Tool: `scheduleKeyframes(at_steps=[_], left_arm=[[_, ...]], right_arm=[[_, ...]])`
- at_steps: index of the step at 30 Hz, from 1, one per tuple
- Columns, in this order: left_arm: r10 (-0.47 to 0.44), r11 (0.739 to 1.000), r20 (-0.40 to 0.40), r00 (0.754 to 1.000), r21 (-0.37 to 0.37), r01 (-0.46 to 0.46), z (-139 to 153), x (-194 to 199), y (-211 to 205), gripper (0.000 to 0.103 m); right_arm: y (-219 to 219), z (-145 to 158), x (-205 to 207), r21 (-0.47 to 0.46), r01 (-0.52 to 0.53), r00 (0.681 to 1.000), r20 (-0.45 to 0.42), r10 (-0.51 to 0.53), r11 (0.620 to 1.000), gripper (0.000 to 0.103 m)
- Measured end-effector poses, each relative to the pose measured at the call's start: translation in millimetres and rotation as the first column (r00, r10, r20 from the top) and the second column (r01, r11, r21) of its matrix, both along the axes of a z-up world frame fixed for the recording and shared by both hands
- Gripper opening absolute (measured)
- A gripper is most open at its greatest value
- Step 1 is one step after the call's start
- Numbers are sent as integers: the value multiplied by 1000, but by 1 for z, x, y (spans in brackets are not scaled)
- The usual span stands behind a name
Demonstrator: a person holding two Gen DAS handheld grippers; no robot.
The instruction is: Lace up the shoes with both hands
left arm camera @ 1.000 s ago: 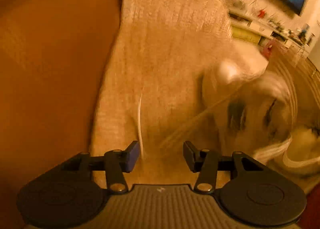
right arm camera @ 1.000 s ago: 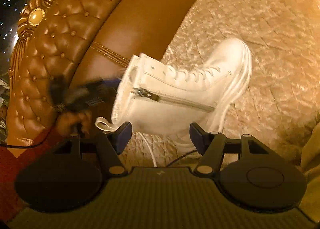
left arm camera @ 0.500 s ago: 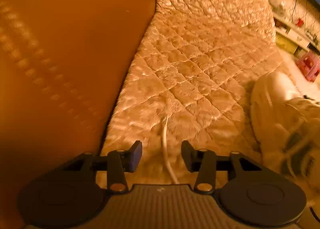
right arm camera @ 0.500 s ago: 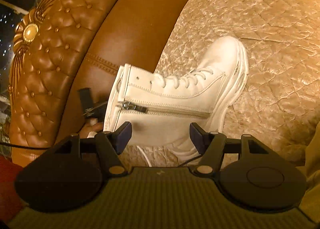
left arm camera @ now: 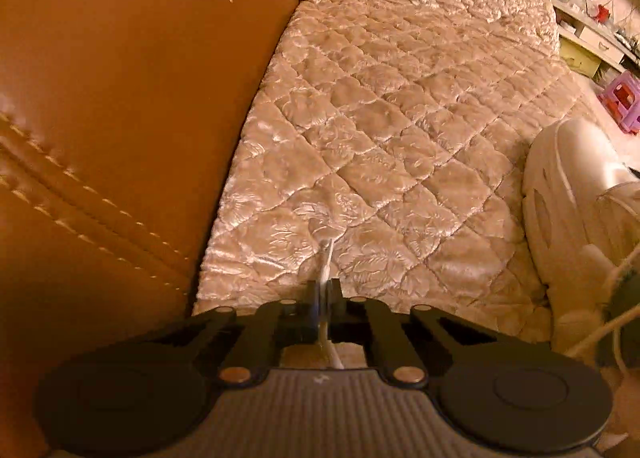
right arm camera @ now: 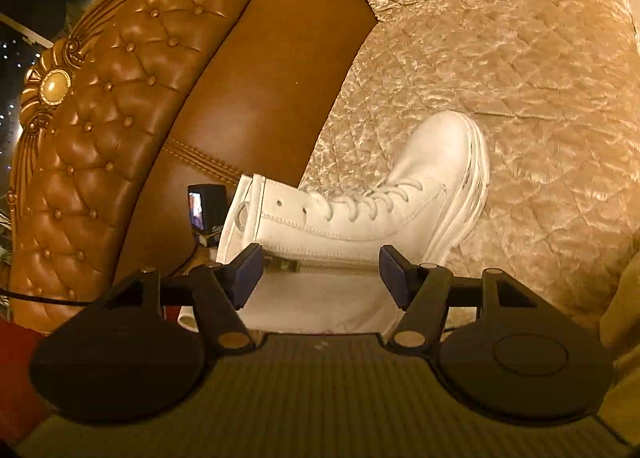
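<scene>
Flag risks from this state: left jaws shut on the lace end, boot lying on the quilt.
1. The left gripper pinches the white lace close to its tip; a pull could slide it out.
2. The white boot lies on its side, unheld, on the soft quilted cover; the right gripper is open above it, so lace tension may drag the boot.
3. The top eyelets look unlaced and small, so threading could miss.

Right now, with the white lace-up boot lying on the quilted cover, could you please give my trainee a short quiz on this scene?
1. True or false: the left gripper is shut on the white shoelace.
2. The tall white leather boot lies on: A) the shiny quilted beige cover, B) a wooden floor, C) a glass table.
3. Fill in: the right gripper stands ___.

Key: 1 true; 2 A; 3 open.
</scene>
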State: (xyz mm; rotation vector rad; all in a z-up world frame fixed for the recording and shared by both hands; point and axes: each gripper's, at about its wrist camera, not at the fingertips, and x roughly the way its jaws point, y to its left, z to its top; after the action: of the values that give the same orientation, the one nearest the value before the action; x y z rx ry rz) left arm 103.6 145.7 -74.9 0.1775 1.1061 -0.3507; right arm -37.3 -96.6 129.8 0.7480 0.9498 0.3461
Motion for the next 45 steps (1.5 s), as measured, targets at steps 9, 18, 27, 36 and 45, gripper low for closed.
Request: scheduleKeyframes(at_steps=[9,18,27,36,45], left_arm=[[-179,981,159,971,-45,188,97,-8,-23,3],[-410,893,236,881,-92,441,169,-5,-84,3],[-686,705,193,702,-66,707,202,-45,-146,3],[-915,403,57,400,57,913,194,-90,-203,3],[-962,239,-90,258,184,954,166,-110,-222,3]], right_arm=[[29,41,6,-192,8,996,92,10,981,72],[68,61,42,-398,10,998,66,18,917,72],[41,42,24,-240,74,995,-41,-87,968,22],[-1,6,-28,66,292,951,-129,-282,954,22],[-28,-49,-60,386,473,878,-279,-389,792,22]])
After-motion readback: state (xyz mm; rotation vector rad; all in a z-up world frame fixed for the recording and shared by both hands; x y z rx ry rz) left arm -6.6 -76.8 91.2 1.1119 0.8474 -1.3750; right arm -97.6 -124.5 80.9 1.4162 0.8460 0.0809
